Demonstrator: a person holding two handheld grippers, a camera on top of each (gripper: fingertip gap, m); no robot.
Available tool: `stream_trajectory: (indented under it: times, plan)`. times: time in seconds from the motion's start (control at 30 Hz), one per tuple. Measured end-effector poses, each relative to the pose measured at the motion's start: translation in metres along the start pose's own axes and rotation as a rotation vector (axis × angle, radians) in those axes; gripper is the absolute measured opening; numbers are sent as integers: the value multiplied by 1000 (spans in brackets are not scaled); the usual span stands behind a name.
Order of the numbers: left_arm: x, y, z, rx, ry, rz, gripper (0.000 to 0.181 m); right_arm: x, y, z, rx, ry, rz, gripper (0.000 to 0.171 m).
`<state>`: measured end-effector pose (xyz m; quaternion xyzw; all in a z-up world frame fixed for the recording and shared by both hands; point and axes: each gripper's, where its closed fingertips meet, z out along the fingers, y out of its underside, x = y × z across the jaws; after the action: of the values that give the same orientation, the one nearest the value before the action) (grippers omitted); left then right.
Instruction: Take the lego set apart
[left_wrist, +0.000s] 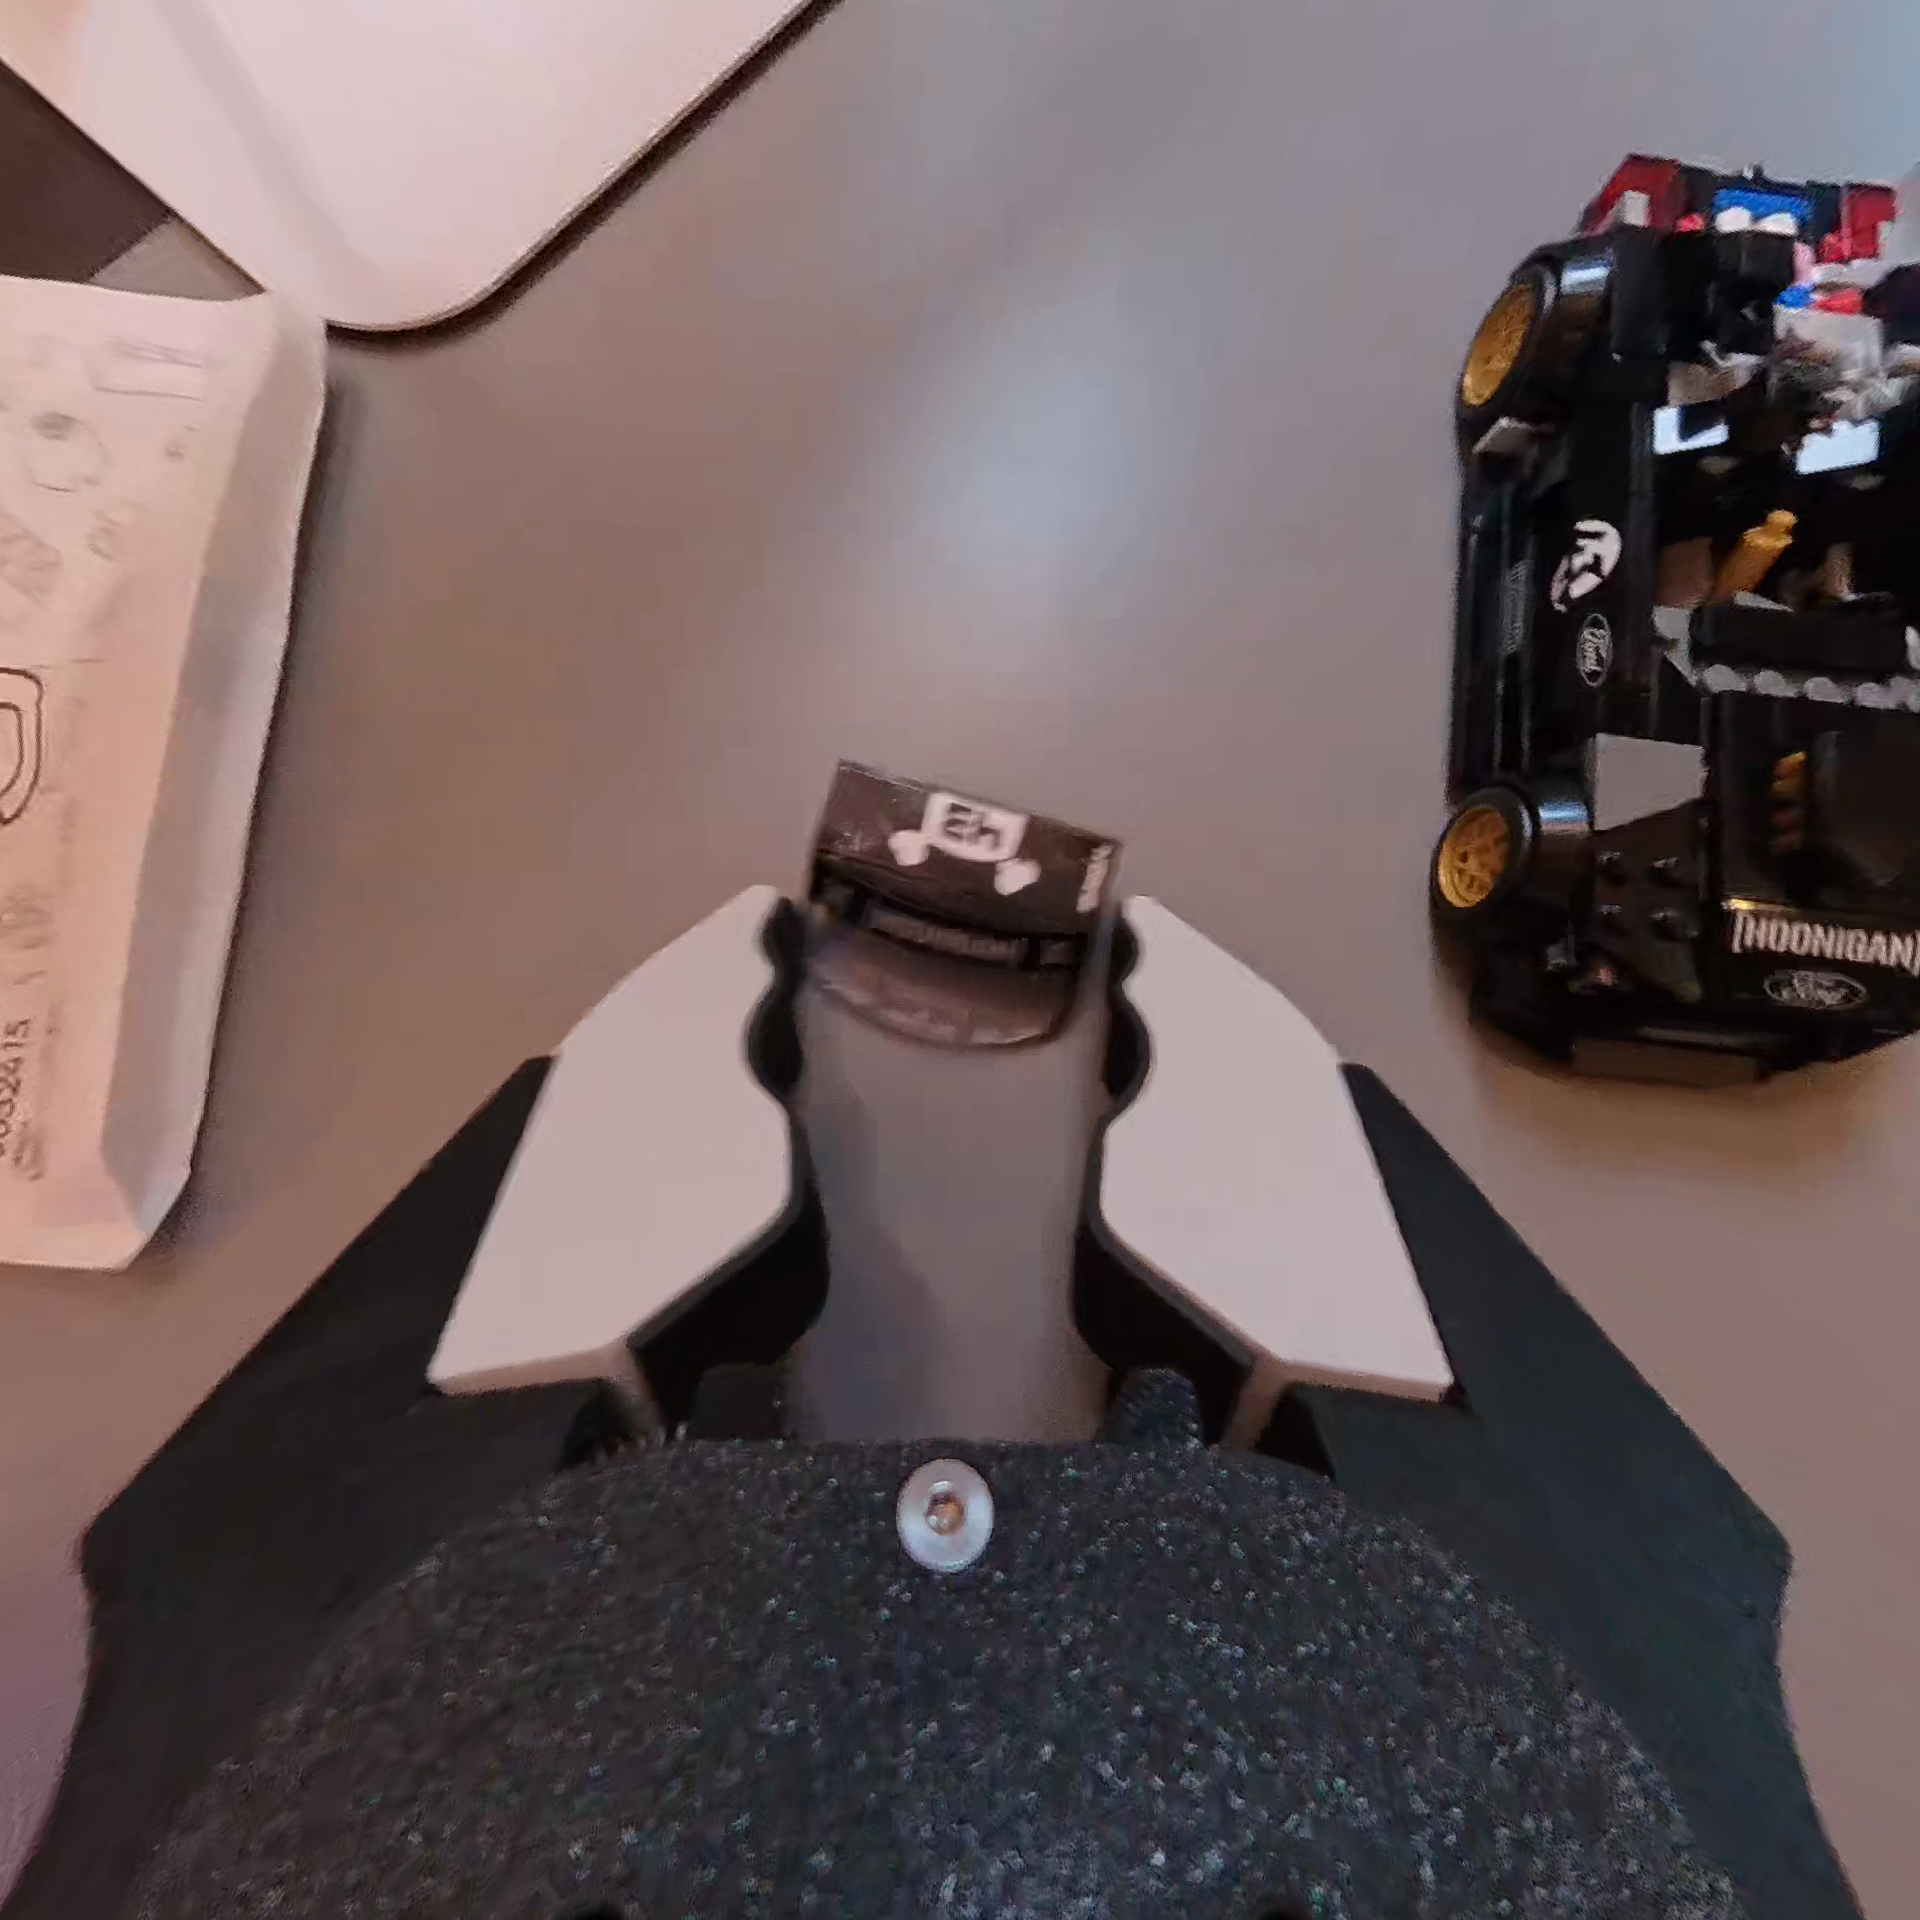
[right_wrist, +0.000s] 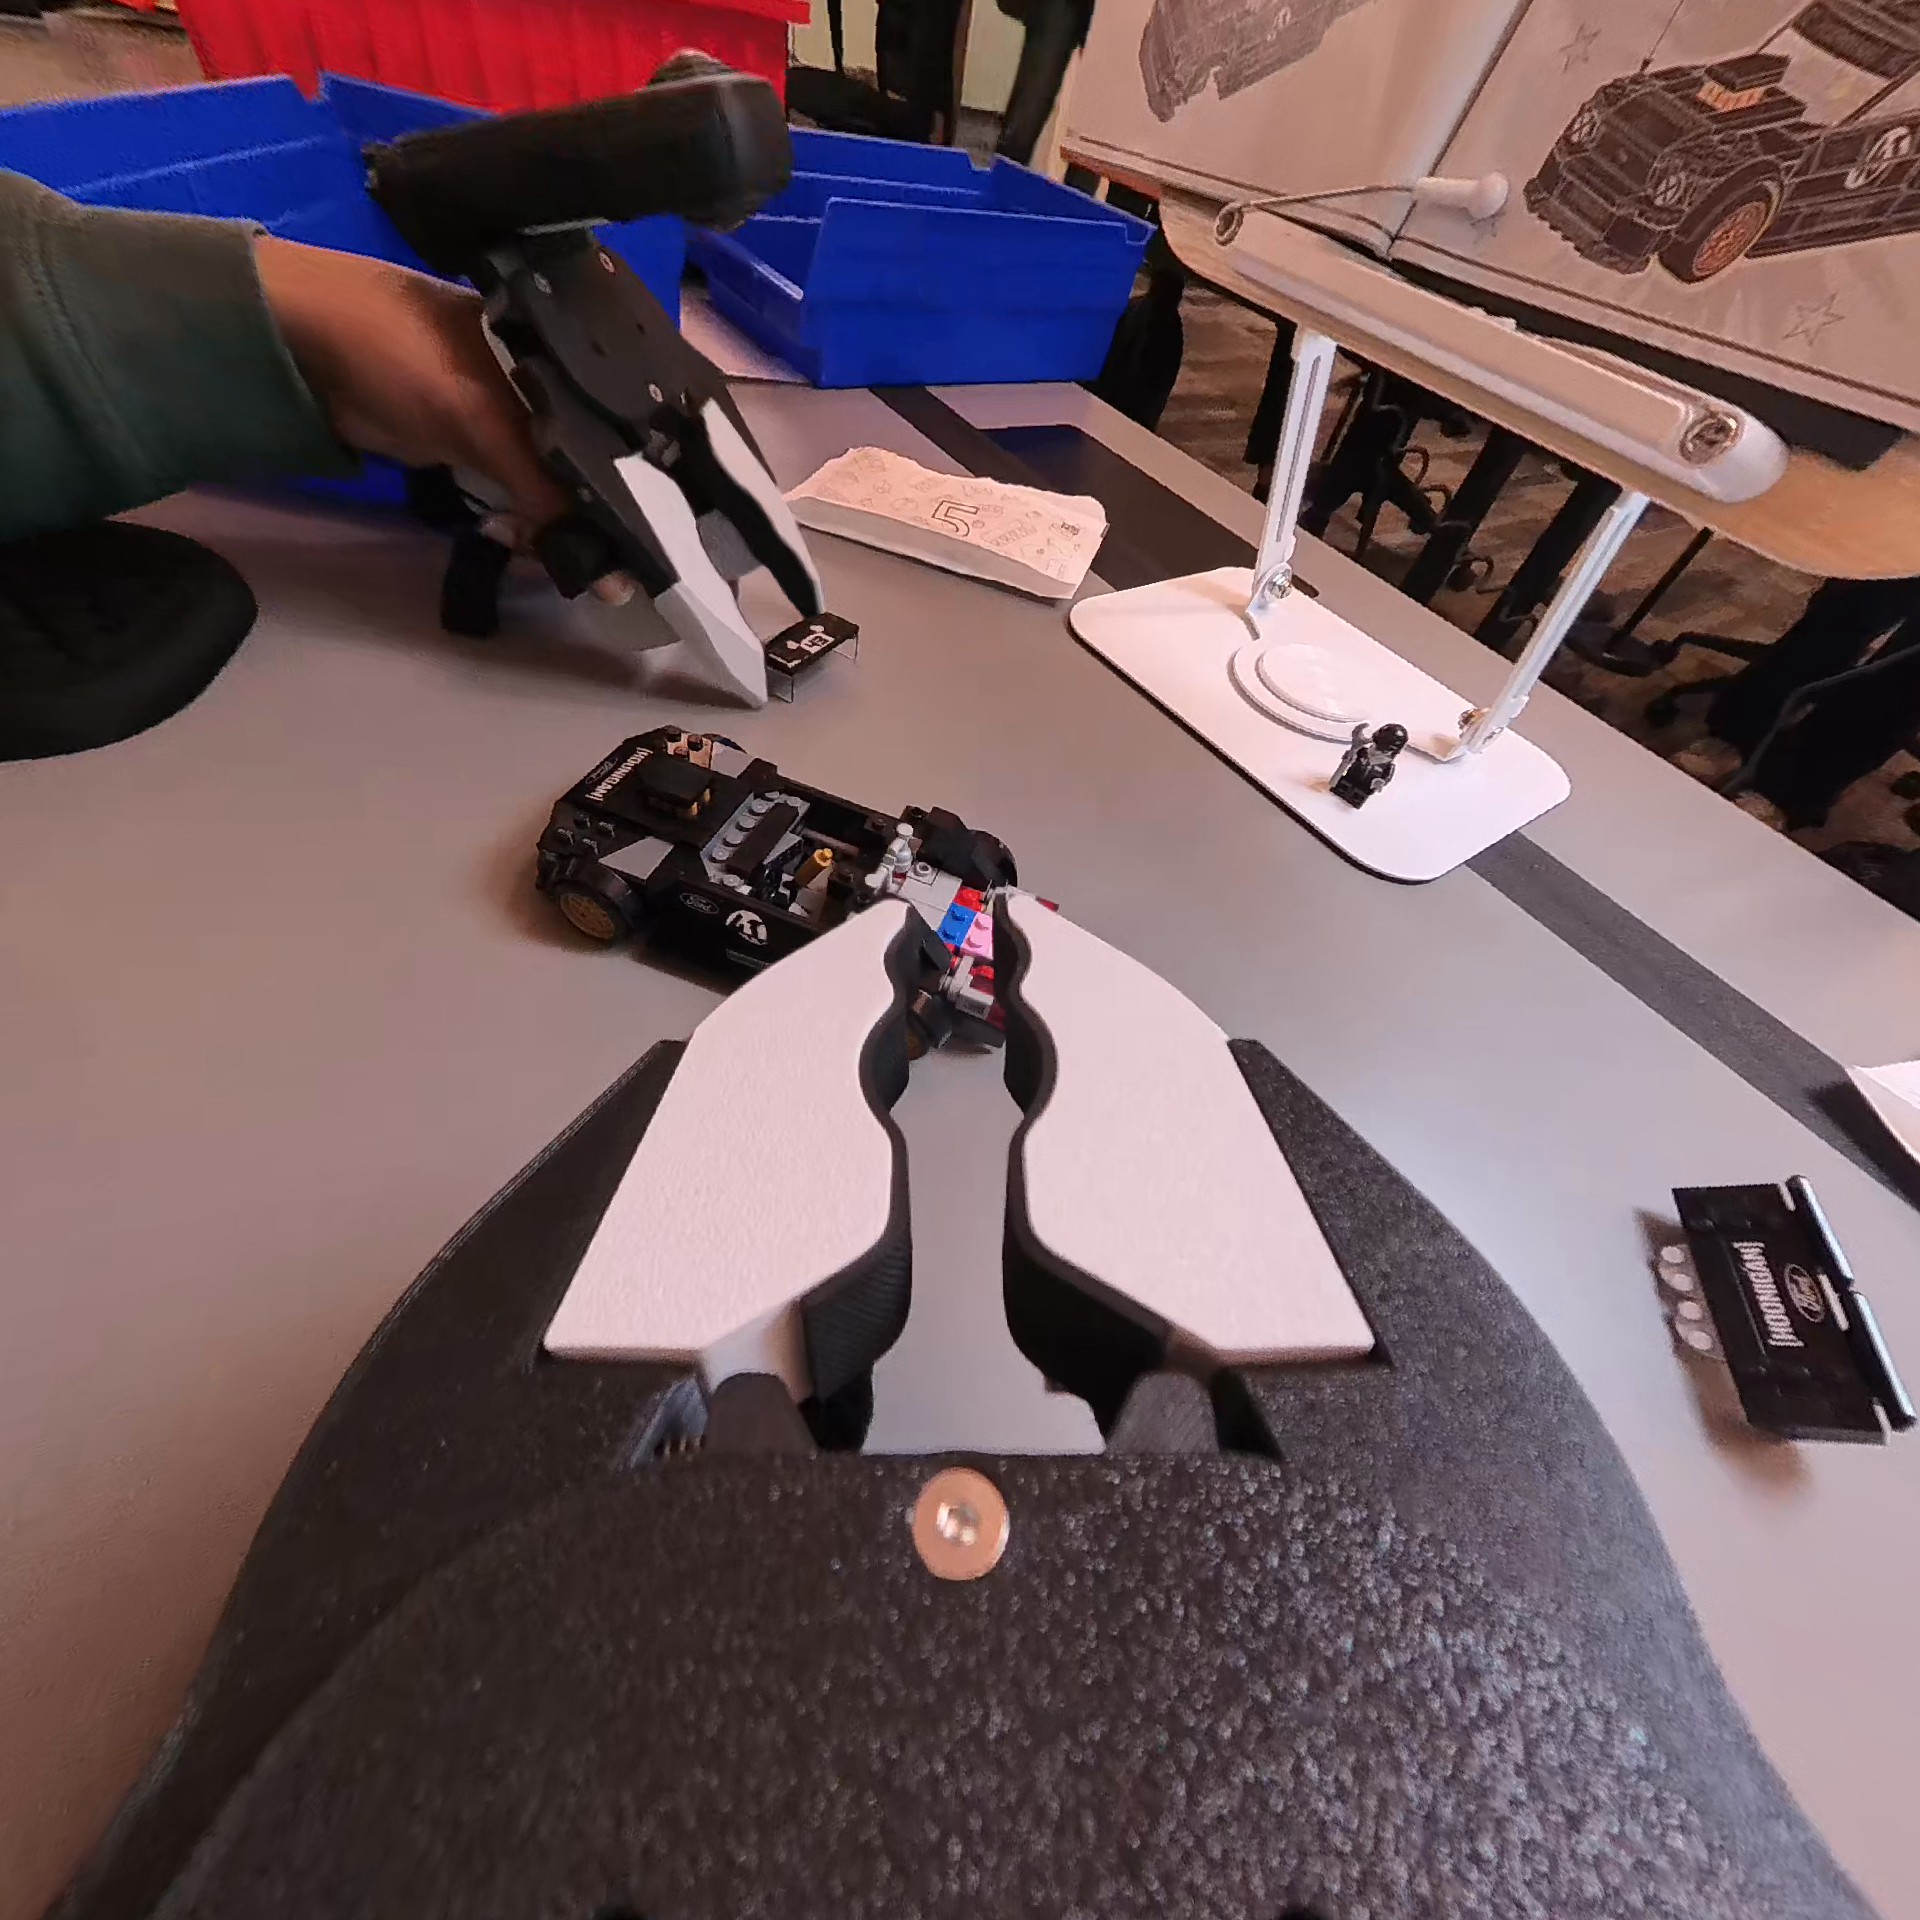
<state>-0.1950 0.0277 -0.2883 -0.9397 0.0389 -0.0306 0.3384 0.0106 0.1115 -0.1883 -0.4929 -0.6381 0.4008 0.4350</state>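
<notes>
Sitting between left jaws: roof piece (left_wrist: 961, 847)

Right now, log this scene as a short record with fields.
surface: grey table
main item: black toy-brick car with gold wheels, roof off, interior exposed
left gripper: at the small black roof piece with clear window; contact unclear
right gripper: narrowly open at the car's coloured end
set aside: flat black panel, minifigure

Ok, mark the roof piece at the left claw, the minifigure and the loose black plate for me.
roof piece (left_wrist: 961, 844): left wrist view, its printed black top.
minifigure (right_wrist: 1369, 764): right wrist view, its torso.
loose black plate (right_wrist: 1789, 1311): right wrist view, the middle of its printed face.
</notes>
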Motion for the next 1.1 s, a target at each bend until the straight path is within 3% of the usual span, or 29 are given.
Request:
stream_trajectory:
  times: [0.07,0.2,0.33,0.47,0.63,0.8,0.9,0.97,1.1]
  plan:
    - [12,4,-3,-11,49,77,52,-1,2,1,1,-17,12,13]
    - [22,0,-15,34,-11,193,51,-17,-3,7,42,-85,11,14]
    - [55,-44,-61,267,-108,435,52,-40,-22,23,60,-140,3,17]
    - [103,-85,-99,542,-246,648,52,-66,-68,39,141,-236,185,23]
    - [133,-91,-104,670,-457,902,52,-77,-100,53,173,-248,314,24]
    - [140,-94,-109,712,-508,932,52,-86,-100,56,171,-235,248,6]
    - [150,-93,-111,758,-377,880,53,-90,-98,50,200,-254,94,3]
    - [160,-91,-120,821,-138,729,60,-94,-96,39,229,-331,23,3]
    - [164,-89,-135,870,292,409,56,-105,-94,22,252,-477,-11,3]
